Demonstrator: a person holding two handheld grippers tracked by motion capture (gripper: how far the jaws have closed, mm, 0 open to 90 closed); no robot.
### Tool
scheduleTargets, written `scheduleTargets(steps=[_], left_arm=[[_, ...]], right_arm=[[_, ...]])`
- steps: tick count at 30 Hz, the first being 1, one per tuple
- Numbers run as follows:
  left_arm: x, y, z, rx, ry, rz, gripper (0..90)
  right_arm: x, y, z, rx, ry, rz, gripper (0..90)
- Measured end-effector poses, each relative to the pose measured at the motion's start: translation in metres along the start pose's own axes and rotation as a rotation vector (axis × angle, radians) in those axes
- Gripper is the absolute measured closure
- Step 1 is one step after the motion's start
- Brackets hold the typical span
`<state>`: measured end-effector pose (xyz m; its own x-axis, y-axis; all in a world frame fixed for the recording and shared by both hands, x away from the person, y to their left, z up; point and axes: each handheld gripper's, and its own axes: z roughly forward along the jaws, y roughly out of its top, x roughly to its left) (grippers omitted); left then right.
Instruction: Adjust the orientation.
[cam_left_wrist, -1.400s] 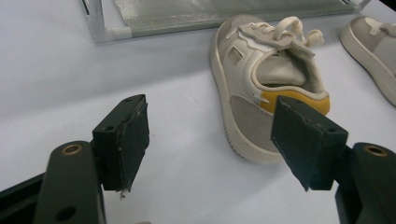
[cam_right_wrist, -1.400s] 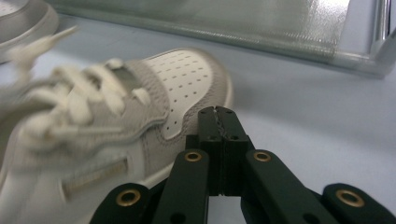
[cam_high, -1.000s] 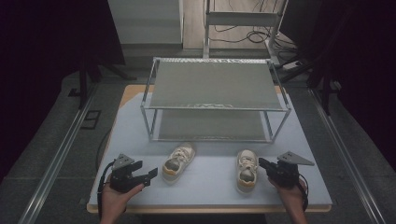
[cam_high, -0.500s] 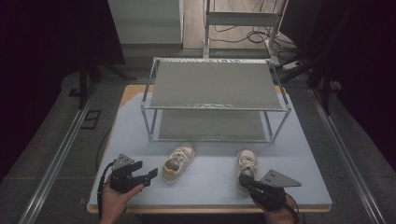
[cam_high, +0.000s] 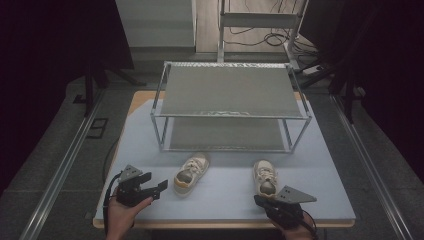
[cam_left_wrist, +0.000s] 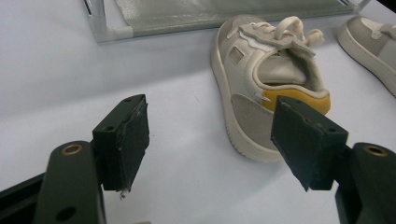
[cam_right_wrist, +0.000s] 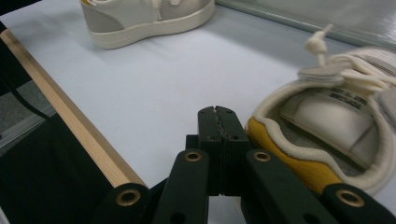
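Both shoes lie on the tabletop (cam_high: 320, 165) before the rack (cam_high: 230, 107); my left hand-held gripper (cam_left_wrist: 210, 135) gapes beside the left shoe (cam_left_wrist: 266, 79), my right hand-held gripper (cam_right_wrist: 218, 114) is closed, empty, by the right shoe (cam_right_wrist: 336, 126); 0 shelved

Pale table (cam_high: 225, 200), wire rack (cam_high: 230, 100), two sneakers (cam_high: 191, 172)
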<state>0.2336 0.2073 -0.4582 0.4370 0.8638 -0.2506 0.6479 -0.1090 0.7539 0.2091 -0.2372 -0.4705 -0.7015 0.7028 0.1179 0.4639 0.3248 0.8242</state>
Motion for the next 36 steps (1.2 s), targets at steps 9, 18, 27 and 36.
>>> scheduleTargets(steps=[9, 18, 27, 36], left_arm=[[0.0, 0.0, 0.0, 0.001, 0.0, 0.002, 28.0], [-0.001, 0.0, 0.001, 0.006, -0.002, 0.006, 27.9], [-0.002, 0.001, 0.0, 0.005, -0.003, 0.008, 27.9], [-0.01, 0.005, -0.007, -0.012, -0.011, 0.024, 27.9]], right_arm=[[-0.024, -0.005, -0.013, -0.006, -0.045, 0.041, 89.7], [-0.041, -0.008, -0.022, -0.019, -0.067, 0.072, 89.7], [-0.05, -0.011, -0.025, -0.004, -0.098, 0.08, 85.9], [-0.04, 0.004, -0.044, -0.102, -0.099, 0.03, 59.3]])
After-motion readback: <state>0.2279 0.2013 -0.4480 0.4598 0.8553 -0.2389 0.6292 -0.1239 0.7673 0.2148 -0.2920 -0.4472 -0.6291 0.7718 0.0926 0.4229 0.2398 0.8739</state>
